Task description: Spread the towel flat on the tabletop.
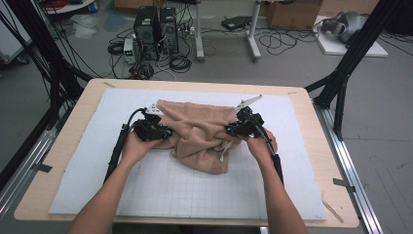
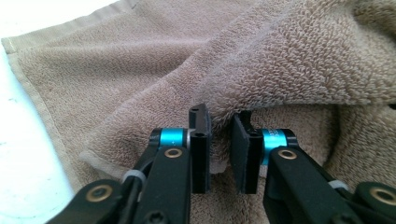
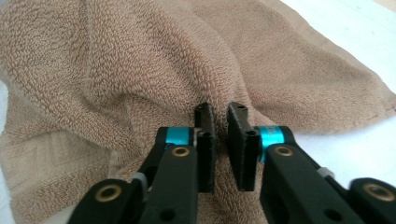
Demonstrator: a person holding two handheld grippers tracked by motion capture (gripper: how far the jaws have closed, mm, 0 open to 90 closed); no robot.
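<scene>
The towel (image 1: 199,134), tan terry cloth, lies bunched on my white gridded mat (image 1: 160,190), toward the far edge of the table (image 1: 63,141) and about midway between its left and right edges. My left gripper (image 1: 163,130) is at the towel's left side, its jaws nearly together with a fold of cloth (image 2: 219,116) between them, though I cannot tell whether the pads press it. My right gripper (image 1: 233,129) is at the right side, jaws also a narrow gap apart over a ridge of cloth (image 3: 219,100). Beyond the table's far edge, computer towers (image 1: 156,31) and tangled cables (image 1: 180,61) sit on the floor. Black frame struts (image 1: 350,53) flank the far corners.
</scene>
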